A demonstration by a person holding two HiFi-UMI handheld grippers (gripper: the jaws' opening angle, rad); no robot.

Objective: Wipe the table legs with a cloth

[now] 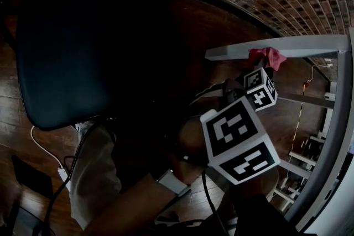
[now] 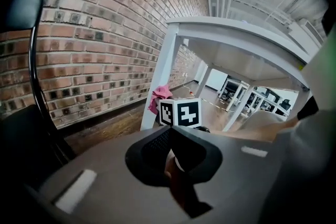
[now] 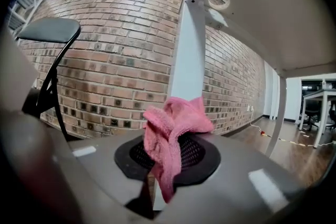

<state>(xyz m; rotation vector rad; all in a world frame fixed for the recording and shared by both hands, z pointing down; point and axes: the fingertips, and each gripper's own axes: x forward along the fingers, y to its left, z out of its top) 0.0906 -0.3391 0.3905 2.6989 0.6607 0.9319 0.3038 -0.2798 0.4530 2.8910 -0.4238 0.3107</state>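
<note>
Cloth [image 3: 173, 123], pink and bunched, is pinched between the jaws of the right tool [image 3: 167, 162]; the jaws are closed on its middle, one fold standing up above them and a tail hanging down in front. Straight ahead of that tool stands the white table leg [image 3: 189, 50], and the head view shows the cloth lying against it, low down near the floor [image 1: 221, 25]. The left tool [image 2: 170, 136] has its jaws brought together at the tips with nothing between them. It sits behind the right tool, looking at that tool's marker cube [image 2: 180, 113] and the cloth beyond it. Above both runs the pale underside of the table [image 3: 262, 8]. A brick wall [image 3: 105, 60] rises behind the leg, and a black chair [image 1: 83, 36] stands to the left.
</note>
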